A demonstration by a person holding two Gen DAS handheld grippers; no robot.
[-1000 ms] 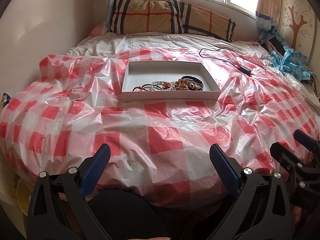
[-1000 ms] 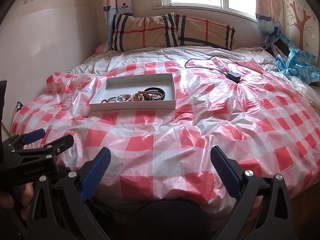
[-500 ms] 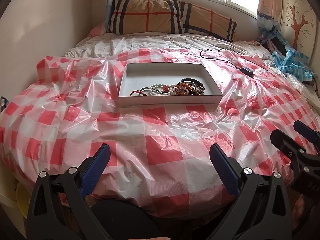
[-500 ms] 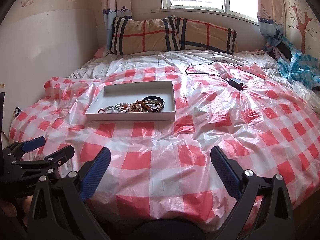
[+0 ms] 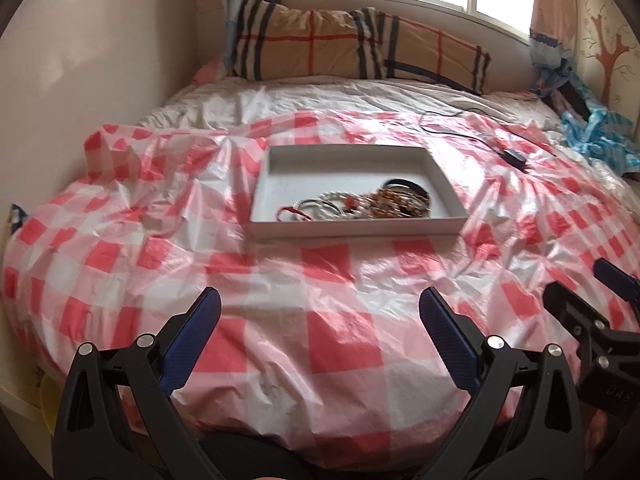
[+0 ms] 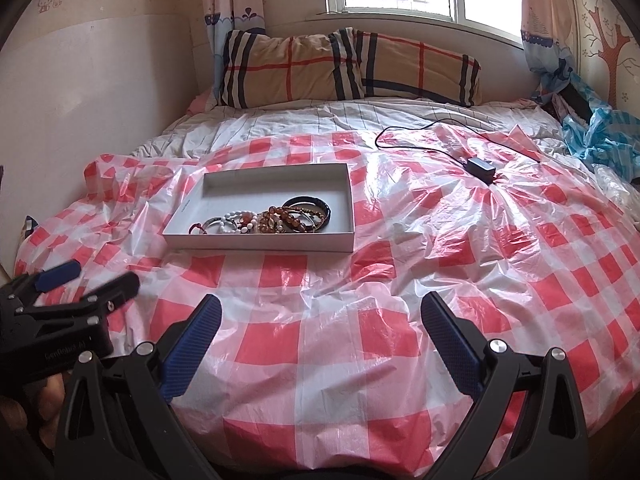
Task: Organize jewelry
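Holding both tongs, left (image 5: pixel 320 320) and right (image 6: pixel 320 316), spread wide and empty above the bed's checked plastic sheet (image 6: pixel 460 248), we face the white tray (image 6: pixel 256 241), where bracelets (image 6: pixel 276 220) lie heaped at its near edge; a charger (image 6: pixel 482 169) lies well apart, obstructing nothing.

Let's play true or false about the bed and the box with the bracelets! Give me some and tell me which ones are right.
1. The bracelets lie inside the white box. True.
2. The right gripper is holding a bracelet. False: its fingers are open and hold nothing.
3. The box sits on a red and white checked sheet. True.
4. The black charger is inside the box. False: it lies on the sheet, off to the box's right.
5. The left gripper is open. True.
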